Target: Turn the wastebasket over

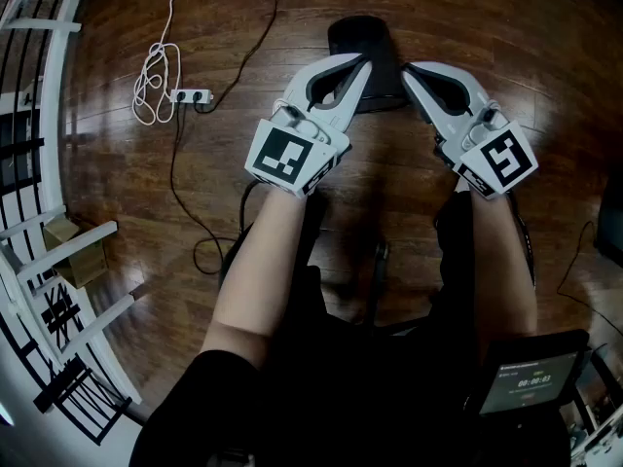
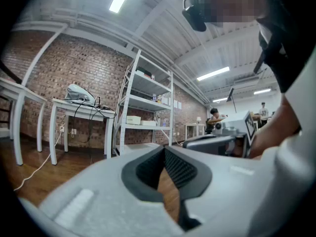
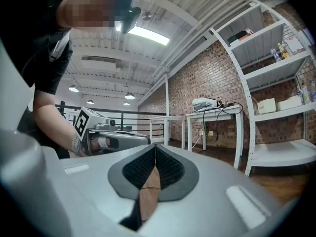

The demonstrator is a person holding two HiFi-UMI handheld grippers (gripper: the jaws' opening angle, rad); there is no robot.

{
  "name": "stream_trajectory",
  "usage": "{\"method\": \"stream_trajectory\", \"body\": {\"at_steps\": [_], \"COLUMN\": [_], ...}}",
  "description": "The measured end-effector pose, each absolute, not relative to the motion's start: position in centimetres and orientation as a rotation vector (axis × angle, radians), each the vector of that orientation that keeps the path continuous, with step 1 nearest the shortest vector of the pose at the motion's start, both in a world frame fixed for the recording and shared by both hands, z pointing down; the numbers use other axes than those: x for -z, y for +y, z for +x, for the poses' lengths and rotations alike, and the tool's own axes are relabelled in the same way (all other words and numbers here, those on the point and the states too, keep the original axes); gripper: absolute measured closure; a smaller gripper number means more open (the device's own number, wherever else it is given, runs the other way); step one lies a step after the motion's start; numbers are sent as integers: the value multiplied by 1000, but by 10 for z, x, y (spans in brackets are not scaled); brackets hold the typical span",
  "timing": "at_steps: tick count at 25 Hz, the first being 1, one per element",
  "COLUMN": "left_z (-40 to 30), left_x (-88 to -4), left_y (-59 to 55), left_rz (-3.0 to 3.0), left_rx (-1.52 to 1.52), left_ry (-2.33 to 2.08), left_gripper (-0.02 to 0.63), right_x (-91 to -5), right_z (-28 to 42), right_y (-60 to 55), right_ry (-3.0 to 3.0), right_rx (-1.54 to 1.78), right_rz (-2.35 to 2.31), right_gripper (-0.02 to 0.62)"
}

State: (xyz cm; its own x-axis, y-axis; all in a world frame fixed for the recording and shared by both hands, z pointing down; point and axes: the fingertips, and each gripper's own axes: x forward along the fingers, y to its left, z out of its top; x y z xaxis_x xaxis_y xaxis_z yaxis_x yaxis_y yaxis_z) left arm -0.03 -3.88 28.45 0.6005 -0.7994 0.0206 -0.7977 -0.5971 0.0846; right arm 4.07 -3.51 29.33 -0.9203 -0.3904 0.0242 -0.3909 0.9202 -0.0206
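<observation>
Wastebasket (image 1: 362, 35) sits on the wooden floor just beyond the left gripper (image 1: 358, 64) and right gripper (image 1: 411, 70), both held level, fingers pressed together and empty, seemingly poised to approach it.

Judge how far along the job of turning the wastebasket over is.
Done: nothing visible; the wastebasket sits on the floor, and which way up it stands is unclear. In hand: the left gripper and right gripper hover near it, jaws together, empty. Left: grip the wastebasket and turn it over.
</observation>
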Motion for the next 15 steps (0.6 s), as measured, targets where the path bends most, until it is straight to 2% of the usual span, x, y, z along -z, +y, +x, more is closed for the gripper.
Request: {"method": "stream_trajectory", "body": {"at_steps": [15], "left_z": [-10], "left_x": [-297], "left_y": [-88], "left_rz": [2721], "left_rx": [-17], "left_ry": [-1332], "left_gripper": [604], "right_x": [-300], "right_z": [44], "right_y": [-95], "right_ry": [-3053], "right_rx": [-125], "right_rz": [721], "right_gripper": [586]}}
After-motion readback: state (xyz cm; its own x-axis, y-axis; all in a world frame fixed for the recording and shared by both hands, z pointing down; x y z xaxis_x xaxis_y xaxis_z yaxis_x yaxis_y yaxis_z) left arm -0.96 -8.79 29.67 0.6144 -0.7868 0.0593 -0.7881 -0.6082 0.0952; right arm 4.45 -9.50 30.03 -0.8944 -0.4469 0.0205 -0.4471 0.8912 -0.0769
